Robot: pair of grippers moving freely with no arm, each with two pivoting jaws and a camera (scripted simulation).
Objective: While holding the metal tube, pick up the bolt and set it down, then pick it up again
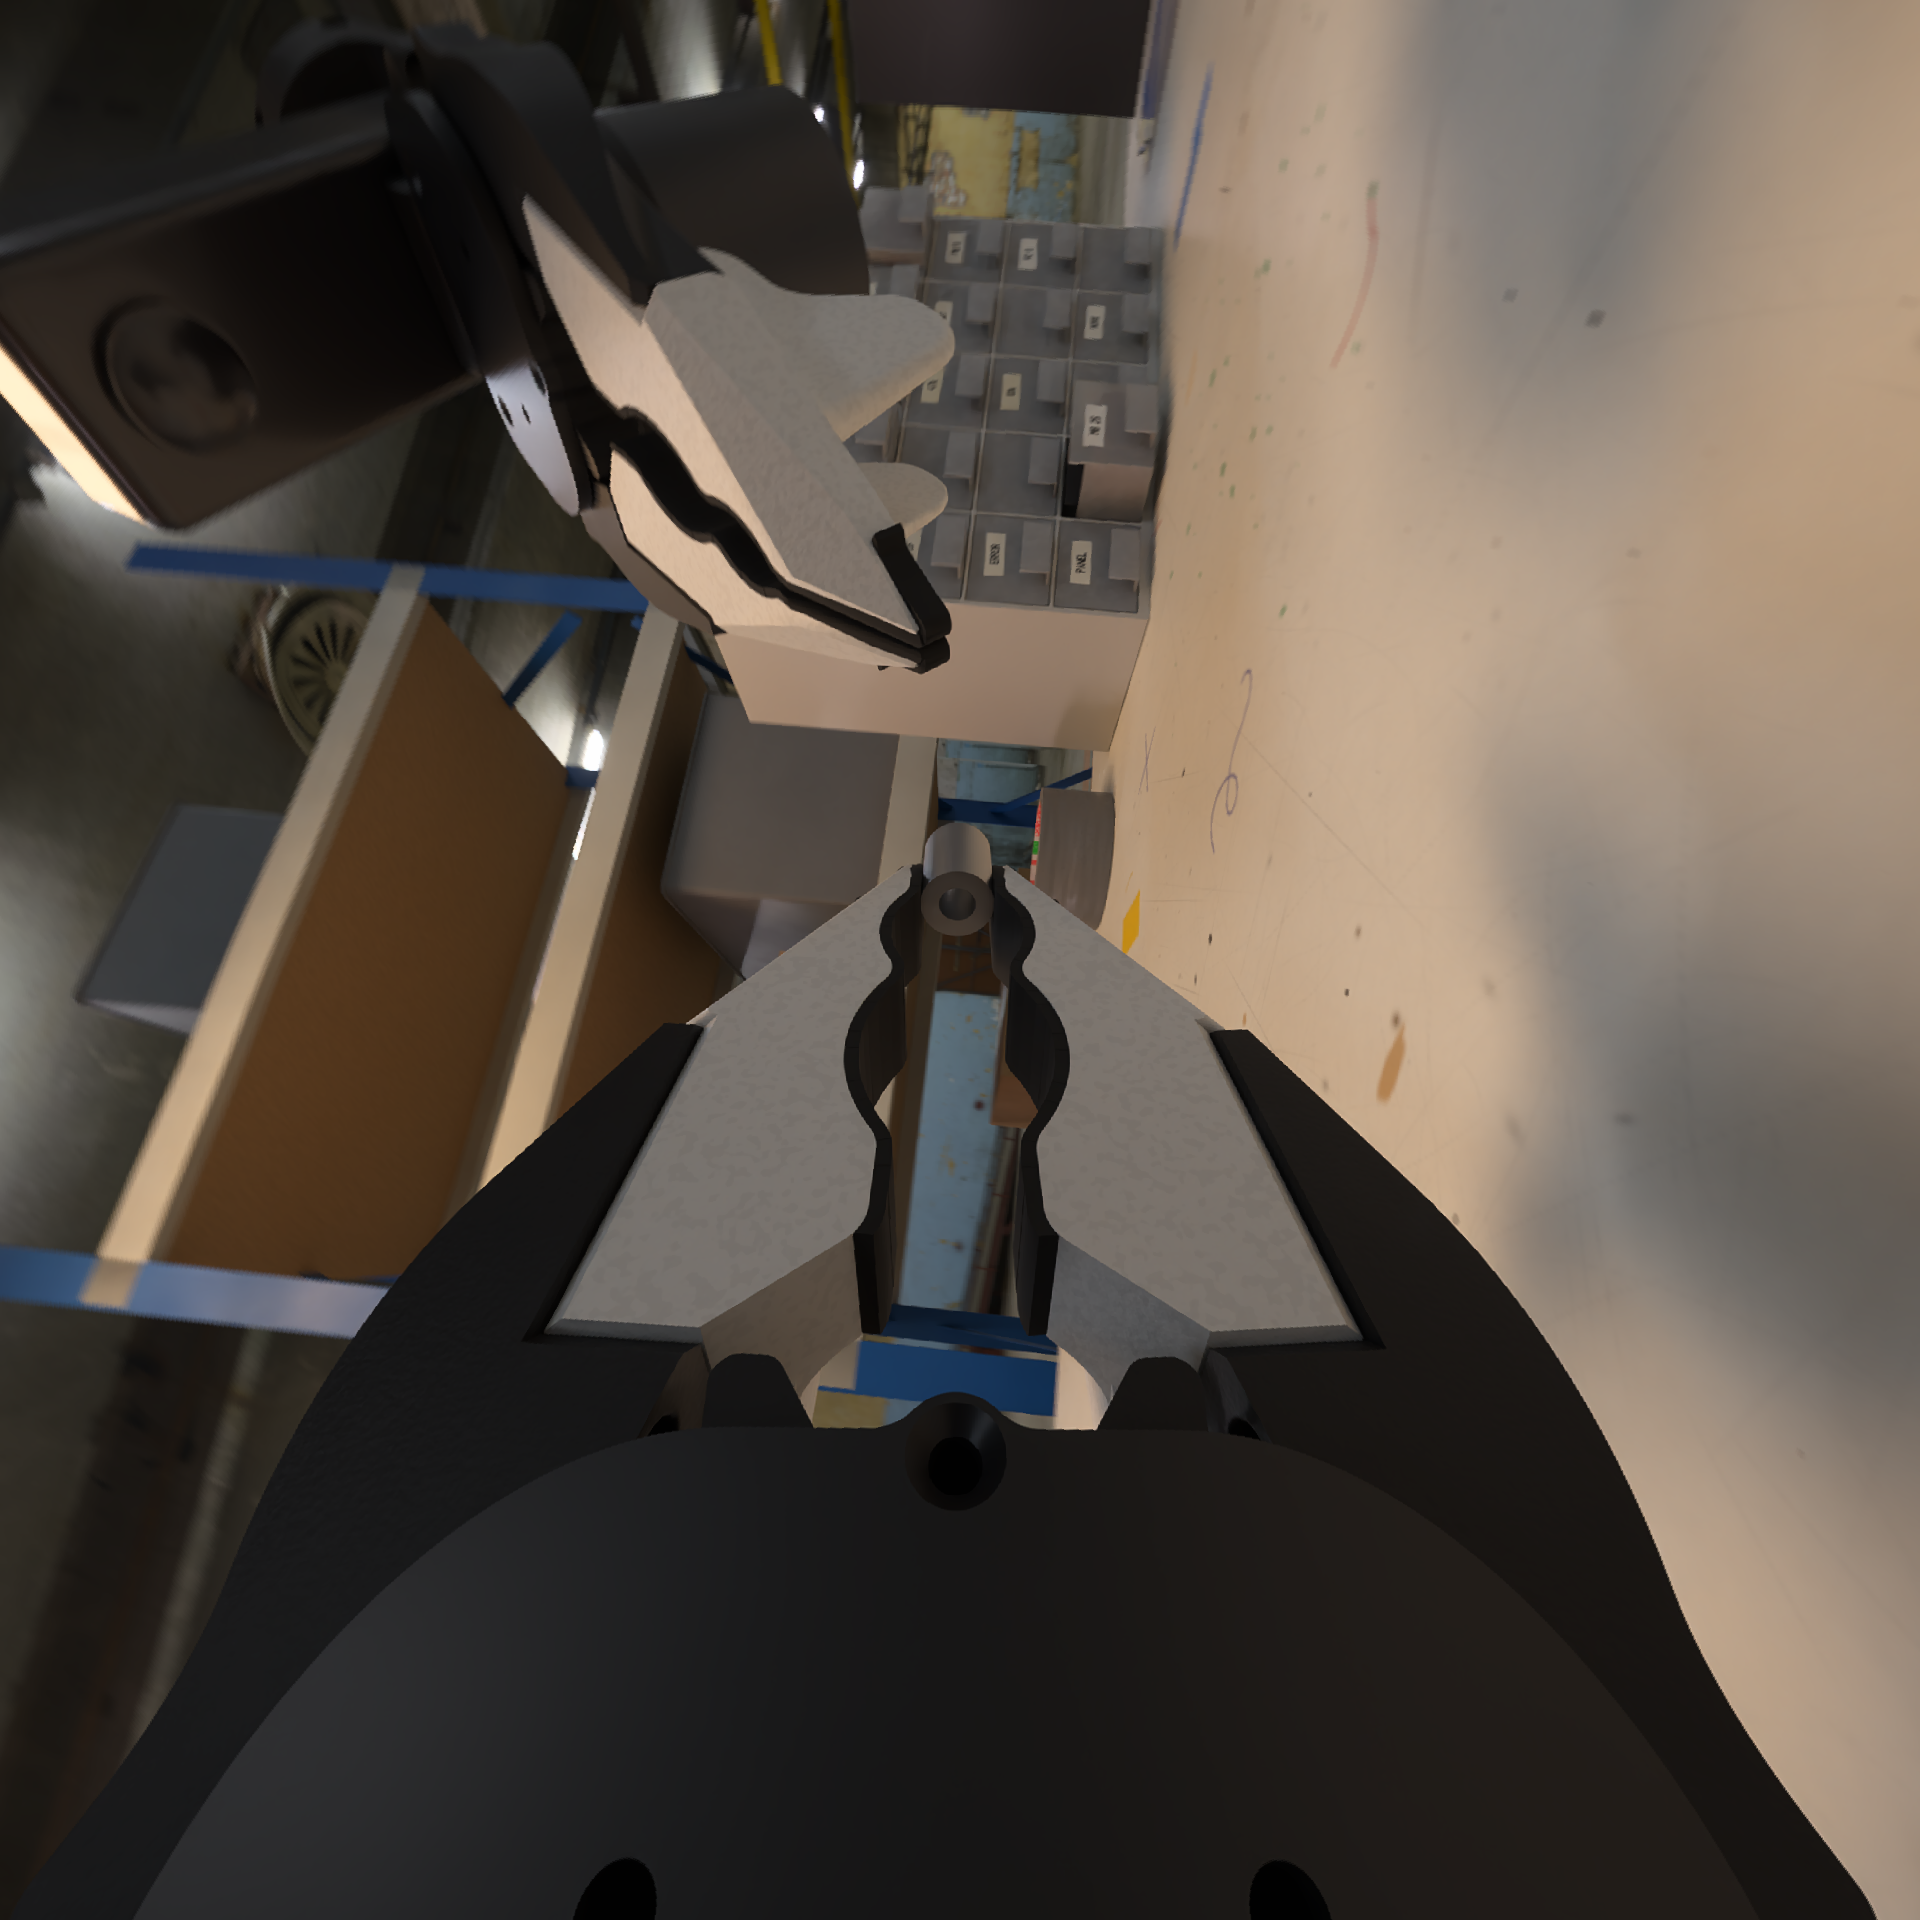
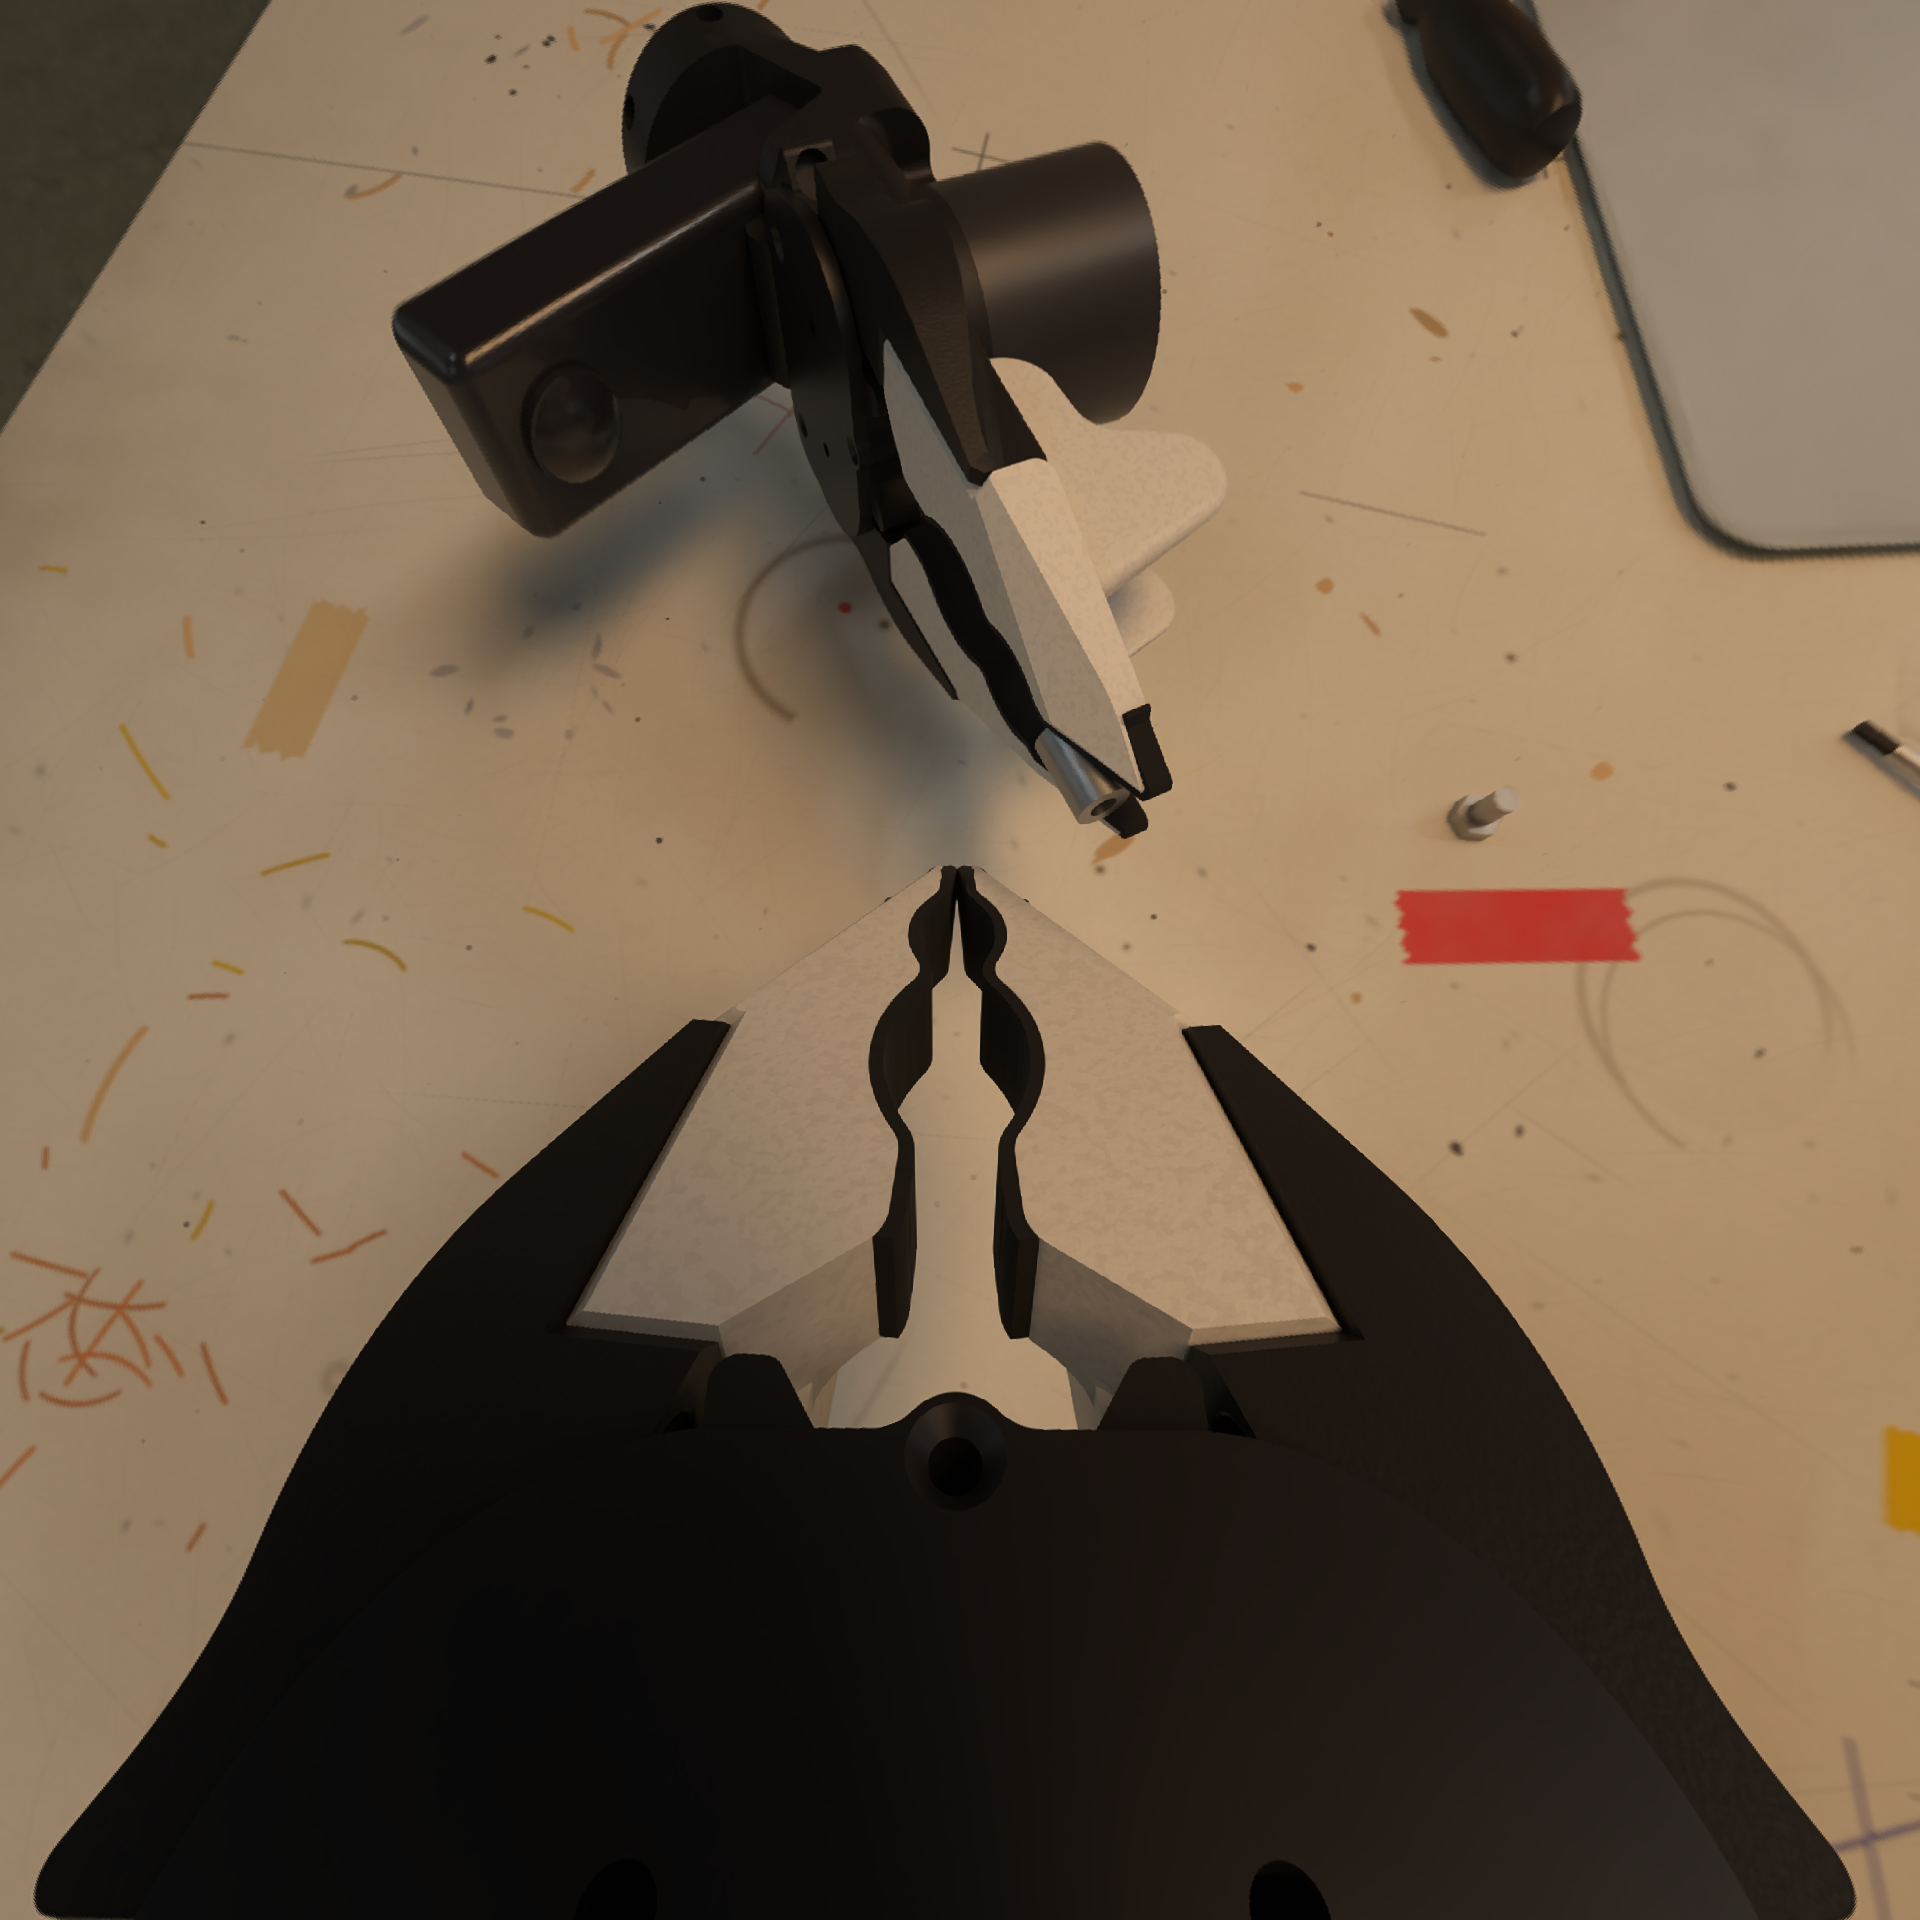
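My left gripper (image 1: 957, 883) is shut on the metal tube (image 1: 957, 891), a short silver hollow cylinder held at its fingertips, above the table. It also shows in the right wrist view (image 2: 1117, 790), tilted down, with the tube (image 2: 1081, 781) sticking out of its tips. My right gripper (image 2: 956, 878) is shut and empty, a little above the table, just below and left of the tube. It also shows in the left wrist view (image 1: 925, 634), shut. The bolt (image 2: 1481, 808), small and silver, lies on the beige table (image 2: 644, 790), well to the right of both grippers.
A strip of red tape (image 2: 1515, 925) lies just below the bolt. A grey tray (image 2: 1787, 312) and a black tool handle (image 2: 1496, 83) are at the far right. A thin pen-like item (image 2: 1886, 756) lies at the right edge. A drawer cabinet (image 1: 1029, 416) stands at the table's far end.
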